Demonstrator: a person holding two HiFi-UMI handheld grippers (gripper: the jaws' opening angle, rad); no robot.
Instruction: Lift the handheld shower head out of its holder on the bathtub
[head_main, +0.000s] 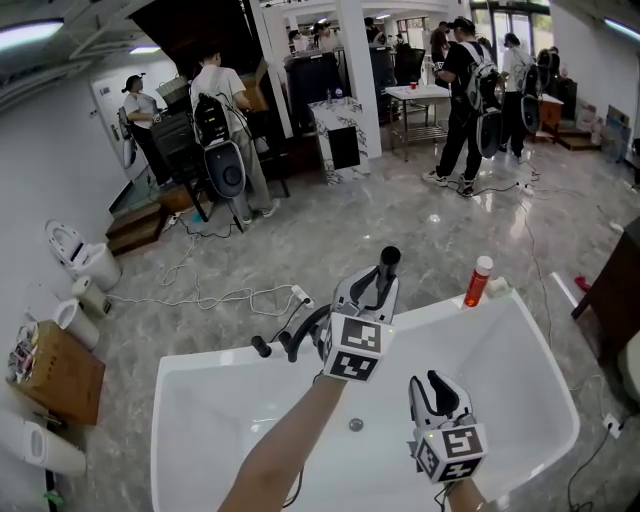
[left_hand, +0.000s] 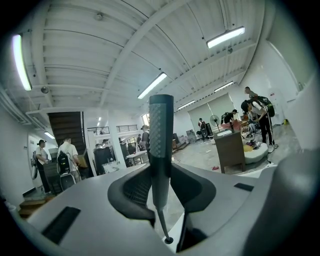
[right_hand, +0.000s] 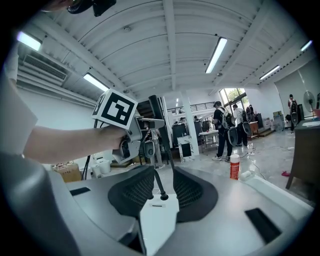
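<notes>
The black stick-shaped shower head (head_main: 389, 260) stands upright above the far rim of the white bathtub (head_main: 200, 368). My left gripper (head_main: 372, 286) is shut on its textured handle (left_hand: 161, 131), jaws (left_hand: 161, 185) on both sides. A thin hose (left_hand: 163, 226) runs down from the handle to a small hole in the rim. The black tap fitting (head_main: 290, 343) sits on the rim just left of the gripper. My right gripper (head_main: 438, 388) hangs over the tub basin, nearer me and apart from the hose, open (right_hand: 161, 189) with nothing between its pads. In its view I see the left gripper's marker cube (right_hand: 116, 109) ahead.
A red bottle (head_main: 479, 282) stands on the far right rim, and a drain (head_main: 355, 424) shows in the basin. Left of the tub are a cardboard box (head_main: 55, 372), a toilet (head_main: 82, 255) and floor cables (head_main: 220, 298). A dark cabinet (head_main: 610, 292) stands at right. Several people stand far back.
</notes>
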